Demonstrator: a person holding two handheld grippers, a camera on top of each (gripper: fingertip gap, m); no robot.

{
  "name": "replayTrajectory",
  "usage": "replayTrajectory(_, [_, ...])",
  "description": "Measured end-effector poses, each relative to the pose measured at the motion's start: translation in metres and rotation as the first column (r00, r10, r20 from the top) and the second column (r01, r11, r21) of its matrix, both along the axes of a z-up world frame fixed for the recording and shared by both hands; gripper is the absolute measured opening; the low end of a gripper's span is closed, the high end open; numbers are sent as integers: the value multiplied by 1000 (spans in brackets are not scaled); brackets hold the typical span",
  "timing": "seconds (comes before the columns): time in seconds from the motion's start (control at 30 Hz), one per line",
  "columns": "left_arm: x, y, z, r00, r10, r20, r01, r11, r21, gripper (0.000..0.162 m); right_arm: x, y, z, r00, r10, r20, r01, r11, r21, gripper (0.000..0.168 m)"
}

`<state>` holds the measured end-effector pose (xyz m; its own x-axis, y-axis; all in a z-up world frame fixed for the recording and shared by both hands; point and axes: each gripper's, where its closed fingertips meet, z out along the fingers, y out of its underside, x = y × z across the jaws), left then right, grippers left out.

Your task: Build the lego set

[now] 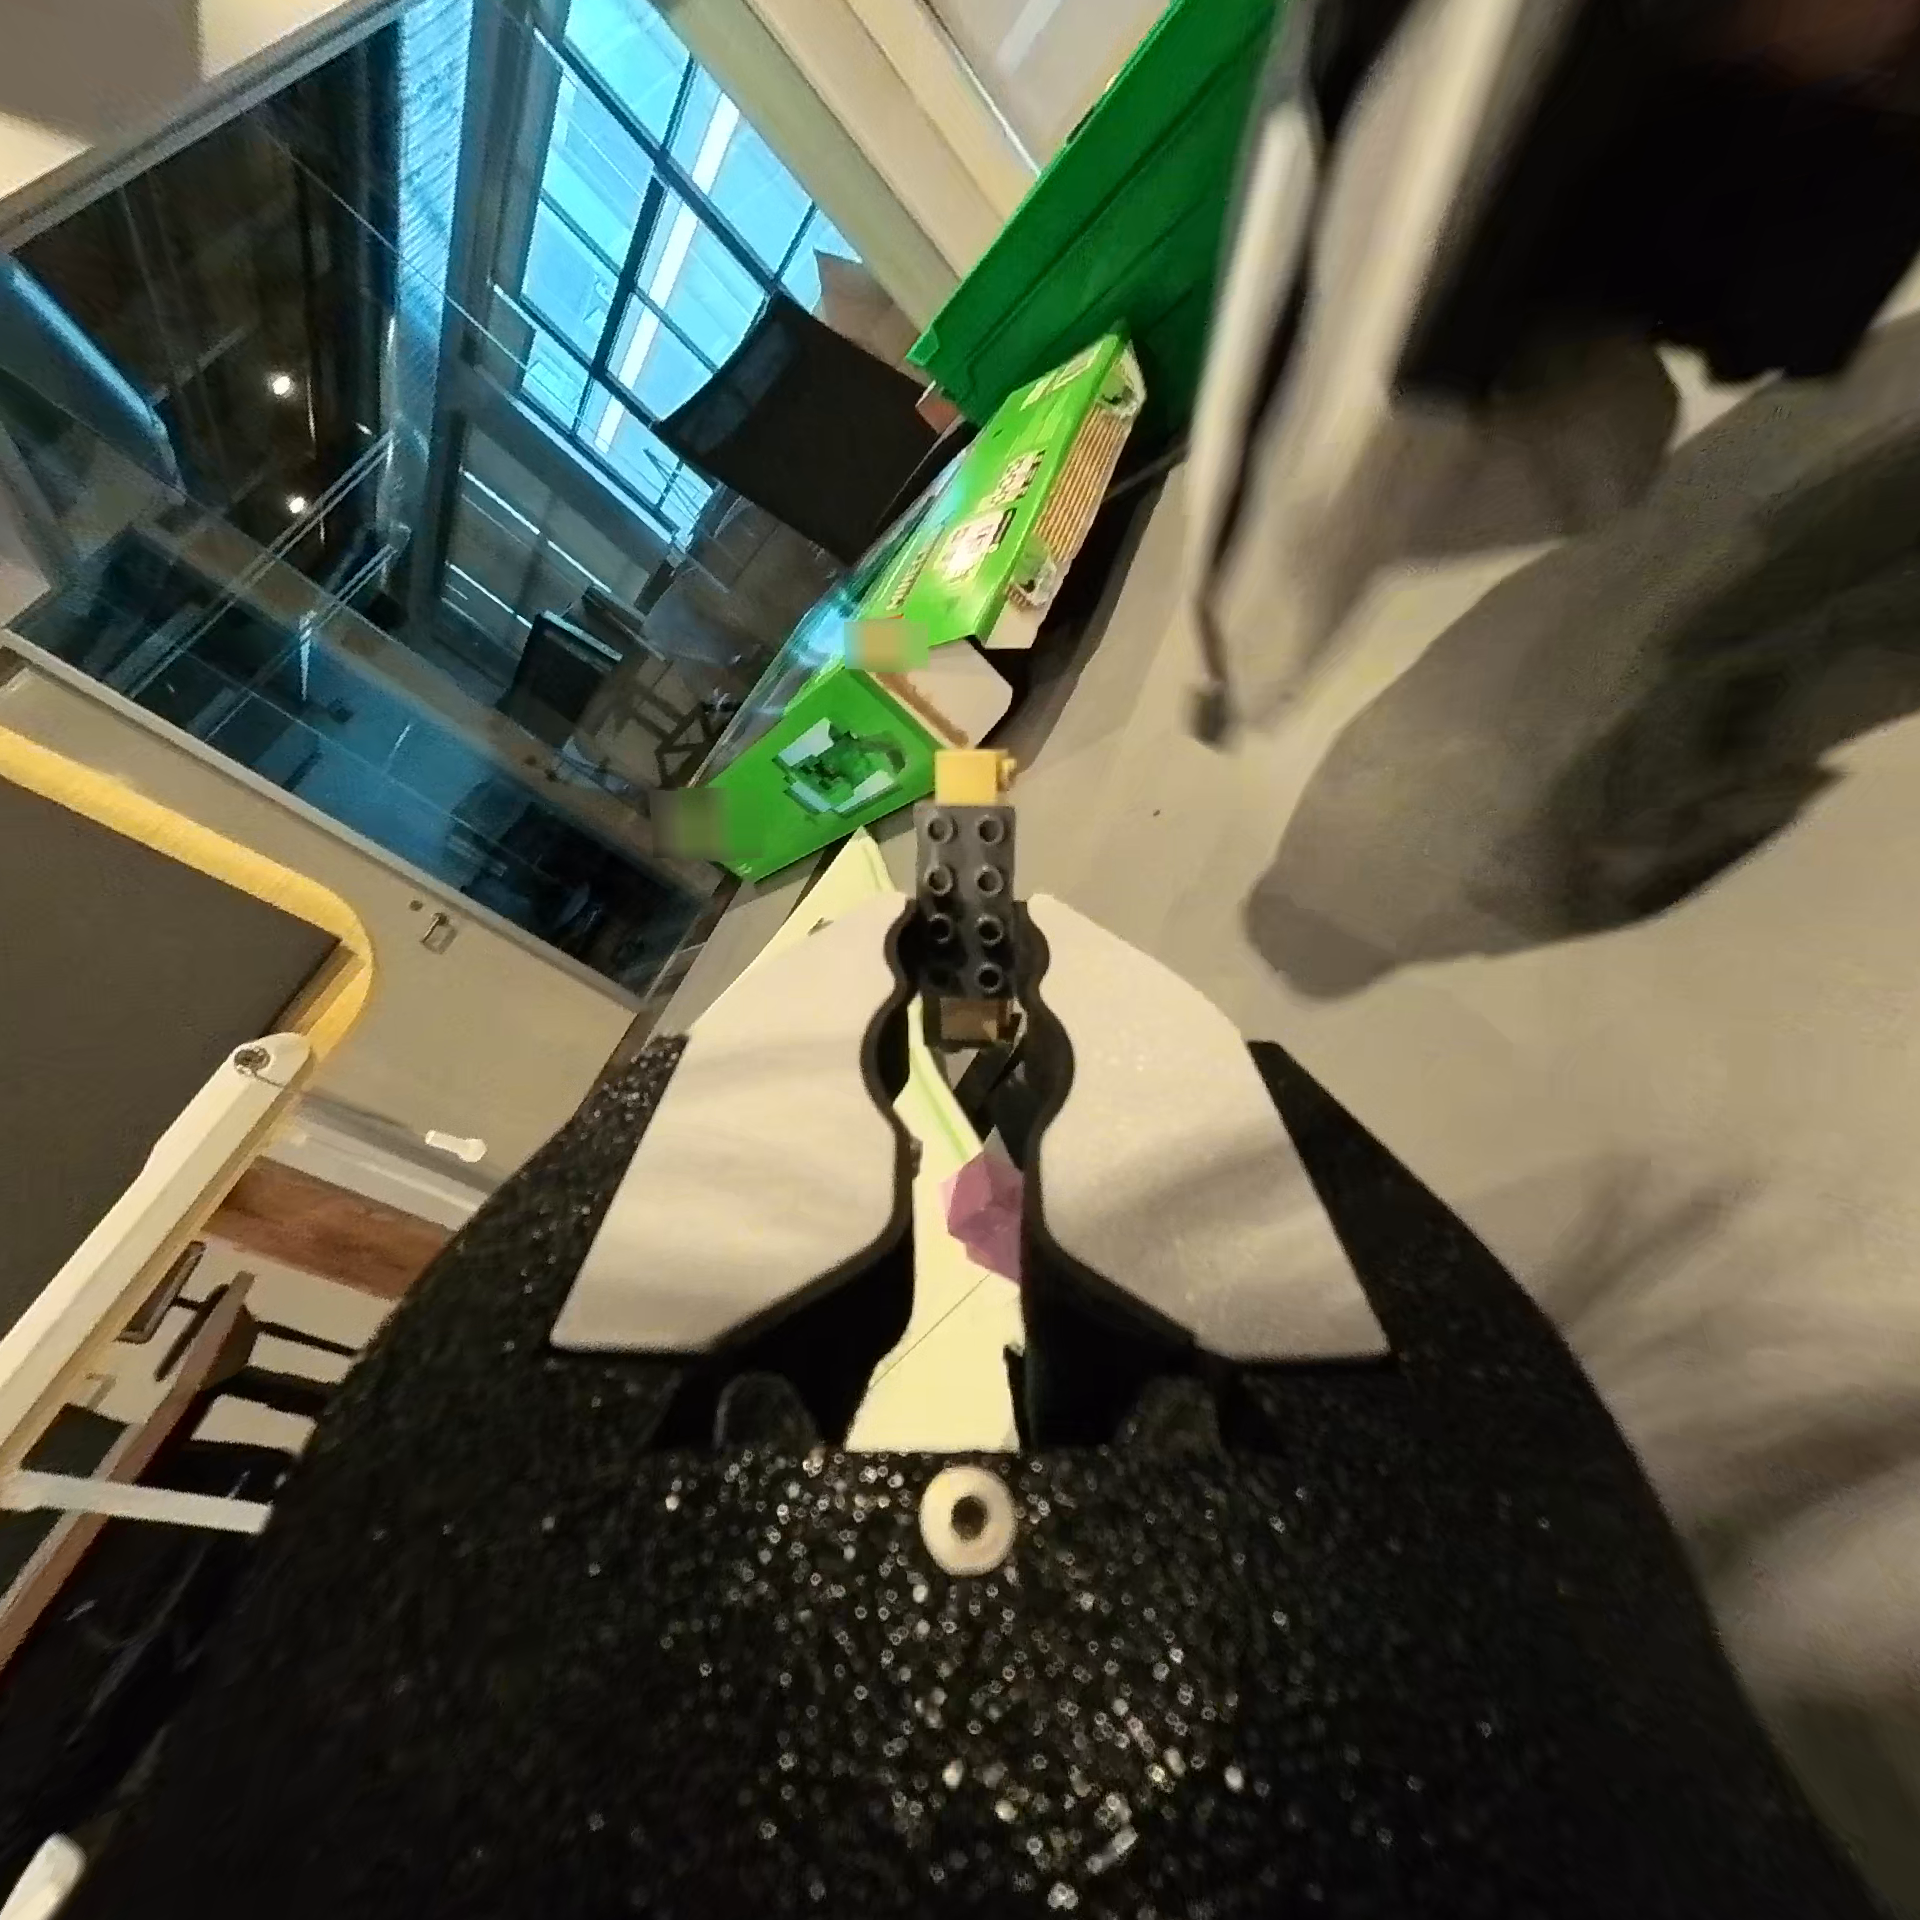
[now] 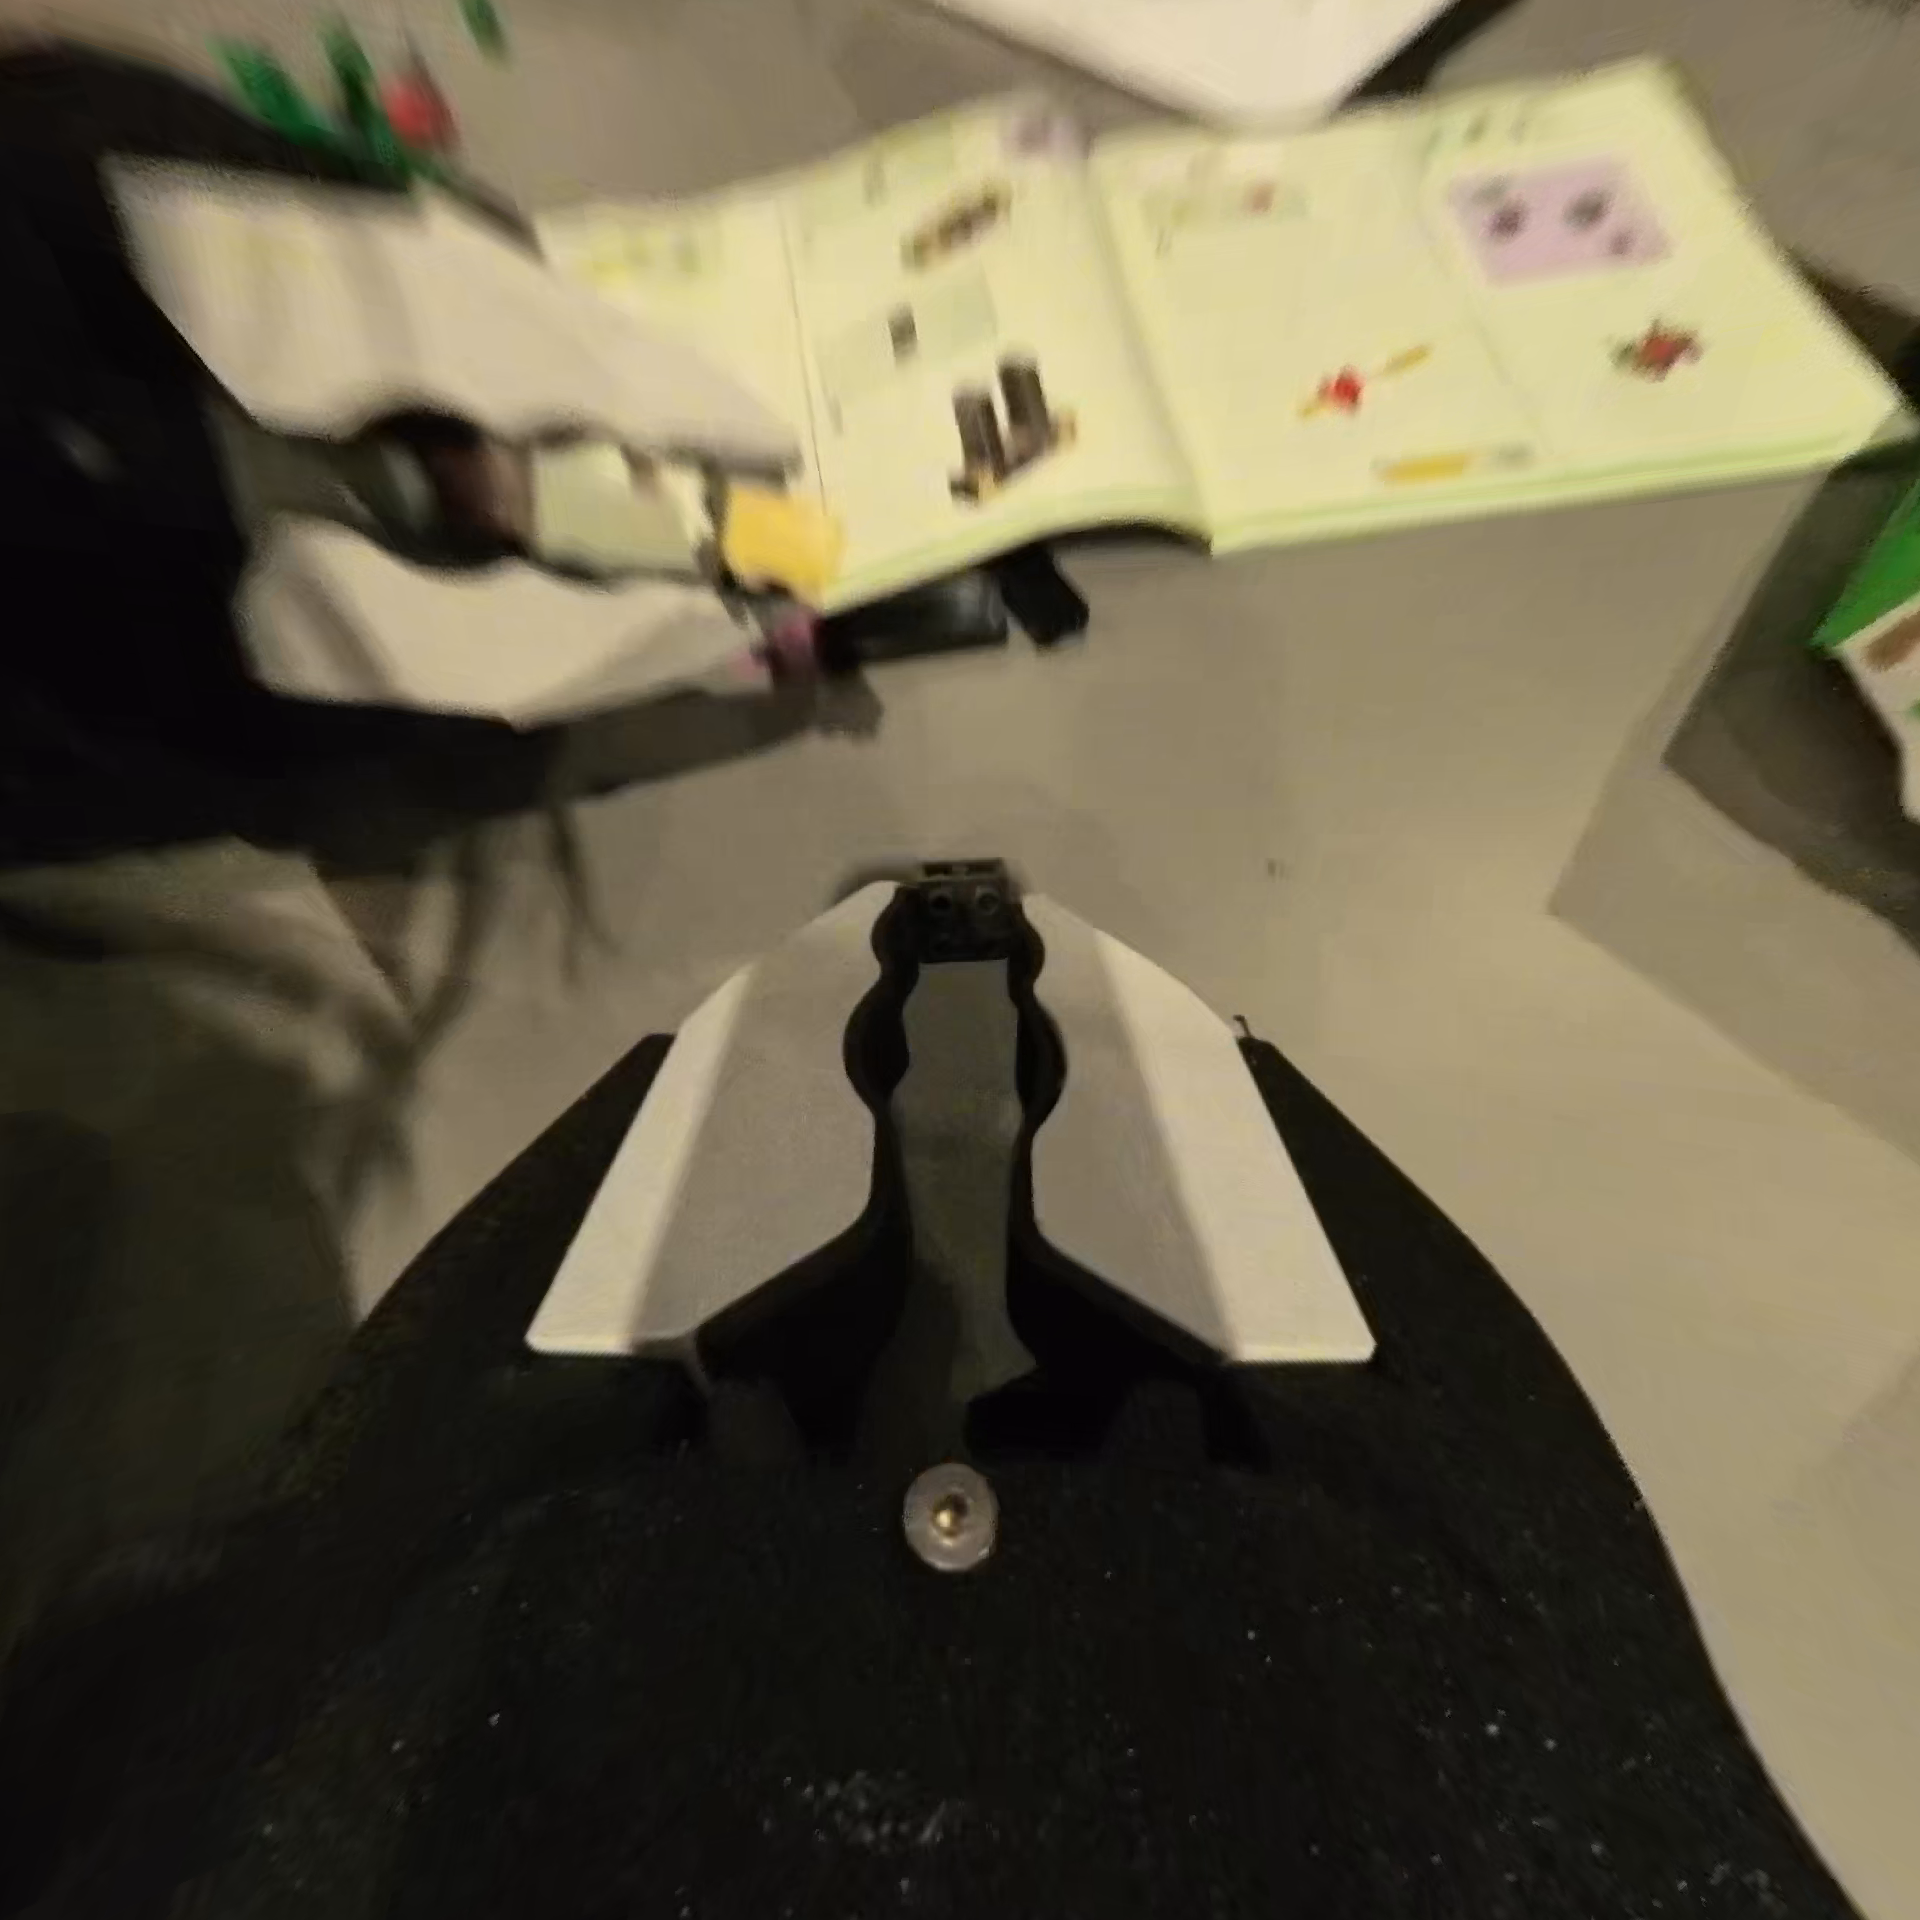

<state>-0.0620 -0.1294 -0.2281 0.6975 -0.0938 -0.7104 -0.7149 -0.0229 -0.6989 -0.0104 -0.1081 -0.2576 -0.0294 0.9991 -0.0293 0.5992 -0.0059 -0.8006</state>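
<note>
Holding a dark grey studded brick assembly (image 1: 966, 904) in the left gripper (image 1: 961, 966), jaws clenched on its lower half; long axis runs straight out along the fingers, with a small yellow piece (image 1: 971, 777) capping the far end. The right gripper (image 2: 961, 920) is clenched on a small black studded piece (image 2: 961, 902), seated crosswise at the very fingertips, over the bare grey surface (image 2: 1299, 1039). In the right wrist view the left gripper (image 2: 769, 551) shows up and to the left, blurred, its yellow-tipped end pointing toward the open instruction booklet (image 2: 1195, 343). Key relation: the two held parts are well apart, the left one lying up-left of the right jaws. Judgement: mating needs the right hand brought up-left, stud faces aligned. A green set box (image 1: 935, 613) lies beyond on the surface.
</note>
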Motion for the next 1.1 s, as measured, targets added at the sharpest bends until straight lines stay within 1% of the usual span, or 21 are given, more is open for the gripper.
replayTrajectory(0.03, [0, 0, 0, 1000, 5, -8, -5, 1000, -1, 16, -4, -3, 14, 996, 3, -84, -6, 999, -43, 16])
replayTrajectory(0.13, [2, 0, -1, 998, 9, -65, -9, 1000, 0, 16, -9, -15, 43, 965, 26, -263, -72, 983, -168, 16])
replayTrajectory(0.2, [6, 0, -2, 993, 4, -121, -4, 1000, 2, 16, -11, -18, 46, 958, 18, -287, -84, 973, -216, 15])
replayTrajectory(0.33, [14, 0, -5, 975, -8, -223, 8, 1000, -1, 16, -13, -20, 43, 959, -7, -283, -79, 954, -290, 16])
replayTrajectory(0.43, [15, 0, -7, 967, -8, -255, 6, 1000, -6, 16, -15, -22, 39, 967, -16, -253, -49, 967, -250, 16])
replayTrajectory(0.53, [15, 1, -9, 966, -9, -259, 5, 1000, -16, 16, -16, -24, 34, 978, -7, -210, -36, 979, -200, 16])
replayTrajectory(0.73, [15, 1, -9, 963, -6, -271, 0, 1000, -20, 16, -18, -23, 31, 989, -31, -143, 12, 991, -133, 16])
replayTrajectory(0.87, [14, 1, -10, 962, 2, -272, -8, 1000, -22, 16, -20, -23, 30, 991, -50, -121, 34, 990, -136, 16])
replayTrajectory(0.97, [13, 1, -10, 962, 5, -274, -12, 1000, -25, 16, -21, -23, 29, 992, -62, -111, 42, 985, -169, 16])
replayTrajectory(1.1, [14, 1, -9, 965, -3, -261, -2, 1000, -20, 16, -20, -24, 31, 994, -26, -107, 9, 987, -159, 16])
